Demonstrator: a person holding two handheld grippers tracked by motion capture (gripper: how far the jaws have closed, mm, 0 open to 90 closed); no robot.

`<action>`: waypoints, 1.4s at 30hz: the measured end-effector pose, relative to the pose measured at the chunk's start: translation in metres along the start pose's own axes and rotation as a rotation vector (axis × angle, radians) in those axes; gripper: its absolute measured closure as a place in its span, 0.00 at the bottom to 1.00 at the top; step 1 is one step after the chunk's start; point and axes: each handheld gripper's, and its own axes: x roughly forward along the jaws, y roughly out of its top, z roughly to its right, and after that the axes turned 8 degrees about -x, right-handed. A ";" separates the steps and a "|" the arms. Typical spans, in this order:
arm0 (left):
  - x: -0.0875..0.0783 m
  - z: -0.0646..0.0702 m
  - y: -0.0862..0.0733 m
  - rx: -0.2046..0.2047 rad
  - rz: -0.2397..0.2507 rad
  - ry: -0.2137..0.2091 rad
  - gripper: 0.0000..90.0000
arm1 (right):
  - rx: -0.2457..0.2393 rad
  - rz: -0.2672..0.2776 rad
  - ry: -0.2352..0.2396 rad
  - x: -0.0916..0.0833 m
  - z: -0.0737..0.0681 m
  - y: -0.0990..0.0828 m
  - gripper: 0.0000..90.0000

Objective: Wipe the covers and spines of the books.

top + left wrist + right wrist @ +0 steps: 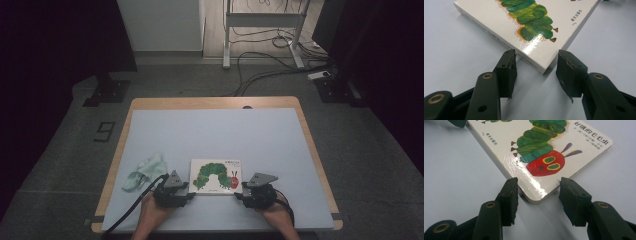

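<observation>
Two claws sit at the near edge of the desk (210, 125), one at each near corner of a picture book (216, 176) that lies flat on the pale blue surface, cover up, showing a green caterpillar with a red head.

From above, the left claw (186, 192) rests just beside the book's near-left corner, and the right claw (241, 192) just beside its near-right corner; each is held by a hand coming in from the bottom edge.

Along the left claw (535, 67) in its own view, the jaws stand well apart with nothing between them. The book's (529, 27) corner points into the gap from beyond, and its spine edge runs close past the tip of the left-hand jaw; whether they touch I cannot tell.

Along the right claw (538, 192) in its own view, the jaws are likewise spread wide and grip nothing. The rounded corner of the book (541, 152), nearest the caterpillar's red head, reaches just between the two jaw tips without either pad closing on it.

A crumpled pale green cloth (145, 171) lies on the desk to the left of the book, near the left claw's cable.
</observation>
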 end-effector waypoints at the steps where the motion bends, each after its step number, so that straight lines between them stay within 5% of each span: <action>1: 0.001 -0.001 0.001 0.001 0.000 0.003 0.56 | -0.001 -0.002 -0.003 0.001 0.002 0.001 0.54; 42: 0.030 -0.049 0.045 -0.026 0.009 0.100 0.51 | 0.075 -0.013 -0.047 0.038 0.064 0.027 0.54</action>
